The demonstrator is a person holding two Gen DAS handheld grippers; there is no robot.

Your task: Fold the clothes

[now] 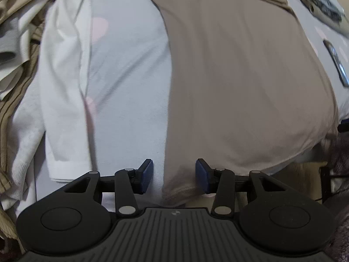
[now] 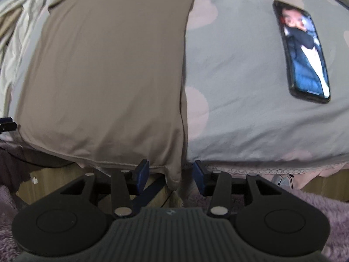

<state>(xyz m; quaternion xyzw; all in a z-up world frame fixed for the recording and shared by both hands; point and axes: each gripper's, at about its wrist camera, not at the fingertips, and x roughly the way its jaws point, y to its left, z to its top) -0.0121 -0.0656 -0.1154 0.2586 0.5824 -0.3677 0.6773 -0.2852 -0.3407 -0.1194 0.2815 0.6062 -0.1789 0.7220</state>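
The taupe garment (image 1: 240, 76) lies flat on the bed (image 2: 250, 120), long axis running toward the top of each frame. Each near hem corner sits between parted jaws: left hand-held gripper (image 1: 174, 178) at the lower-left corner, right hand-held gripper (image 2: 171, 175) at the lower-right, neither pinching yet.

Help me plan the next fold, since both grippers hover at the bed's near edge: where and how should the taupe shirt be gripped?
Judging from its pose, take the taupe shirt by its two near hem corners, which overhang the bed edge. Left gripper takes the left corner, right gripper the right, both from above with jaws straddling the hem. Both stand open, pads not pressing cloth.
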